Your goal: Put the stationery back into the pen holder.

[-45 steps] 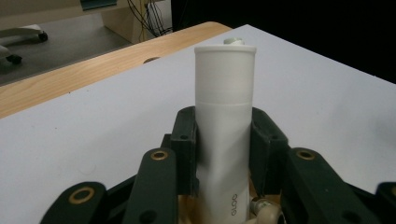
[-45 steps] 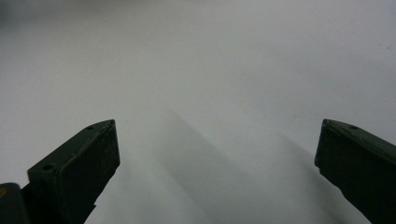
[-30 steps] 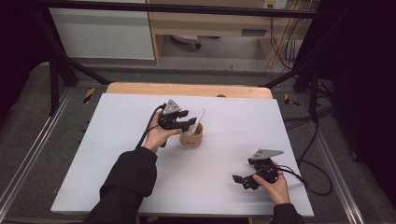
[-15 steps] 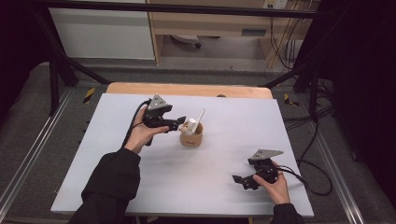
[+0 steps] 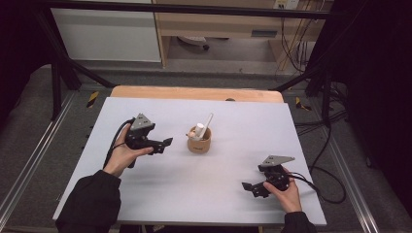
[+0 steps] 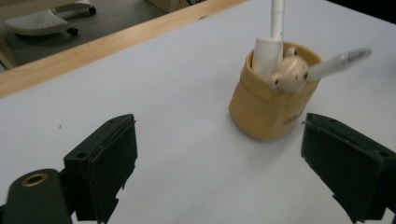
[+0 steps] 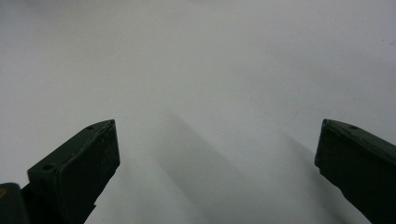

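A small tan cup [image 5: 199, 143] stands near the middle of the white table [image 5: 145, 194], with white stick-like items leaning out of it. In the left gripper view the same cup [image 6: 271, 109] carries a small tan figure at its rim. My left gripper [image 5: 165, 144] is open, a short way left of the cup, with nothing between its jaws [image 6: 219, 172]. My right gripper [image 5: 248, 188] rests low at the front right of the table, open and holding nothing [image 7: 217, 168], far from the cup.
A wooden strip [image 5: 194, 93] runs along the table's far edge. Metal rails [image 5: 29, 160] flank the table on both sides, and cables [image 5: 320, 145] trail on the floor to the right. A cabinet [image 5: 107, 29] stands at the back.
My left gripper has drawn back leftward from the cup, which it was touching a second ago, and stands apart from it. The right gripper has not moved.
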Available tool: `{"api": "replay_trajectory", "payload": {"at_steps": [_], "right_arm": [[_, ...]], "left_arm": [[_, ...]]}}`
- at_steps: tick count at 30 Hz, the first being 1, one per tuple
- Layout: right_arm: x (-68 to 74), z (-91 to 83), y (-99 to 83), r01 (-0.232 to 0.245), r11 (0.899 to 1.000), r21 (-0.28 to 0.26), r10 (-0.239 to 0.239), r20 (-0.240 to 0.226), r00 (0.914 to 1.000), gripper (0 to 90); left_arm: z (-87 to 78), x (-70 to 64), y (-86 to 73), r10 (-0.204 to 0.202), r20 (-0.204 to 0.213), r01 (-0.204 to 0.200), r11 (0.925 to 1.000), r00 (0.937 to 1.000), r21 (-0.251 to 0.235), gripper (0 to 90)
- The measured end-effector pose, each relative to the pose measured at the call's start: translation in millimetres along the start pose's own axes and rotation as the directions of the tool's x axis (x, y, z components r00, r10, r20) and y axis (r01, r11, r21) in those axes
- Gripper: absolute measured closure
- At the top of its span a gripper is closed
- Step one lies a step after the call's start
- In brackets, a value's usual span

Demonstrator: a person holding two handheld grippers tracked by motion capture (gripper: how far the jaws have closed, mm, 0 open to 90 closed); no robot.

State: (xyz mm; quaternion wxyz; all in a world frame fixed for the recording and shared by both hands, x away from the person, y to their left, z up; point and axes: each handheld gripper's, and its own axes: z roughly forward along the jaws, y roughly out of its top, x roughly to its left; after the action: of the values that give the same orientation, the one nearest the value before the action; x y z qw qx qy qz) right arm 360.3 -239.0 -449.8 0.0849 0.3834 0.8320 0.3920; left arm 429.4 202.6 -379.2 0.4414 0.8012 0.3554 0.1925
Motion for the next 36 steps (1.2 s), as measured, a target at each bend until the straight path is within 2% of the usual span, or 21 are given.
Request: {"api": "replay_trajectory", "payload": {"at_steps": [12,15,21,24,28,36], "right_arm": [[0.1,-0.1,-0.5,0.002,1.000,0.003,-0.002,0.006,1.0000,0.7],[0.1,-0.3,-0.5,0.002,1.000,0.002,-0.002,0.007,1.0000,0.7],[0.2,-0.6,-0.4,0.001,1.000,0.000,-0.001,0.007,1.0000,0.7],[0.0,-0.9,-0.3,0.003,1.000,-0.002,-0.003,0.007,1.0000,0.7],[0.7,-1.7,-0.3,-0.005,1.000,-0.004,0.005,0.004,1.0000,0.7],[0.7,-1.9,-0.5,-0.001,1.000,-0.006,0.002,0.006,1.0000,0.7]], "left_arm": [[-19.4,3.4,-62.7,-0.015,-0.010,0.016,0.9986,0.9998,0.051,7.6],[-24.7,3.4,-74.5,-0.011,-0.018,0.013,0.9978,0.9998,0.064,7.6],[-35.6,4.0,-94.2,-0.032,-0.019,0.033,0.9960,0.9993,0.083,7.6],[-39.1,5.3,-101.4,-0.026,-0.027,0.029,0.9947,0.9993,0.099,7.6],[-43.4,8.6,-106.7,-0.038,-0.032,0.041,0.9950,0.9987,0.091,7.6],[-46.3,13.4,-117.5,-0.051,-0.031,0.054,0.9914,0.9982,0.119,7.6]]}}
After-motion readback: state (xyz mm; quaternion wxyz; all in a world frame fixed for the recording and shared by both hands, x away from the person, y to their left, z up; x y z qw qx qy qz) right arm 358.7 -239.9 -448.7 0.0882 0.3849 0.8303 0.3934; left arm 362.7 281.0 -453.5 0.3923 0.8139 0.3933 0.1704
